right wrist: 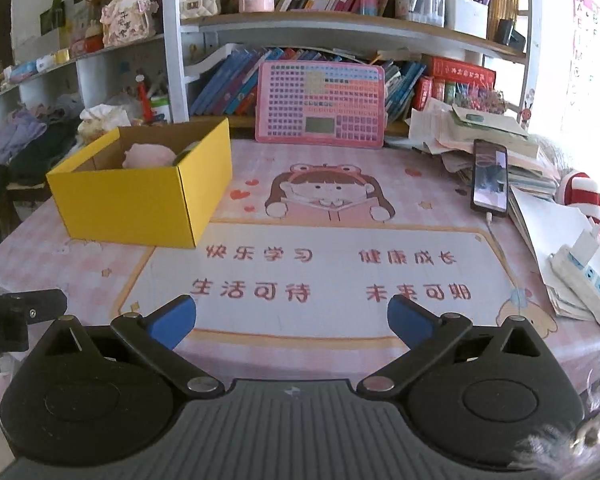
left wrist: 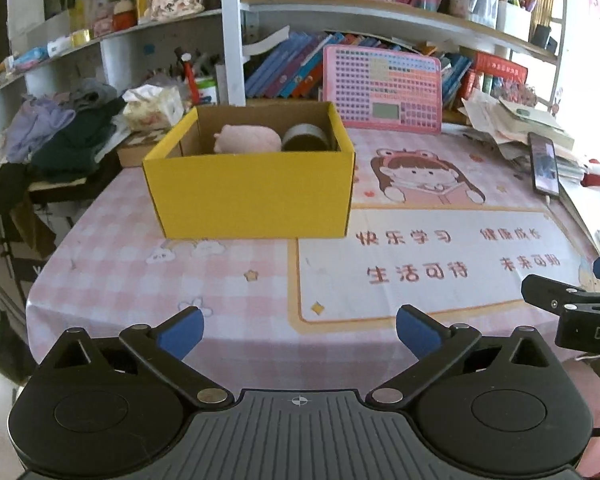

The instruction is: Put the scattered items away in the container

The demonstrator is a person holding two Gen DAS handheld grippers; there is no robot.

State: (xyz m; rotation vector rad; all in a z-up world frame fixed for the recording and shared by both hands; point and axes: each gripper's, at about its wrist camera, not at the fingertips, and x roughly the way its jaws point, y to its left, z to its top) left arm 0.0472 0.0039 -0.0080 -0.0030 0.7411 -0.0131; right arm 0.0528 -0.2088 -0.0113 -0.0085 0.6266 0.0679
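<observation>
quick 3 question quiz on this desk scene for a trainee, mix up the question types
1. True or false: the yellow box is empty.
2. Which lies on the paper stack at the desk's right edge? A) phone B) scissors C) mug
3. Fill in: both the left gripper and the right gripper stand ____ with nothing between the fingers.

Key: 1 false, it holds a pink plush toy and a tape roll; 2 A; 3 open.

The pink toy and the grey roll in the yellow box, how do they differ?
The pink toy looks soft and rounded; the grey roll looks stiff and ring-shaped. The toy lies toward the left of the box; the roll sits at its right end. The toy looks larger. Both sit side by side inside the box.
</observation>
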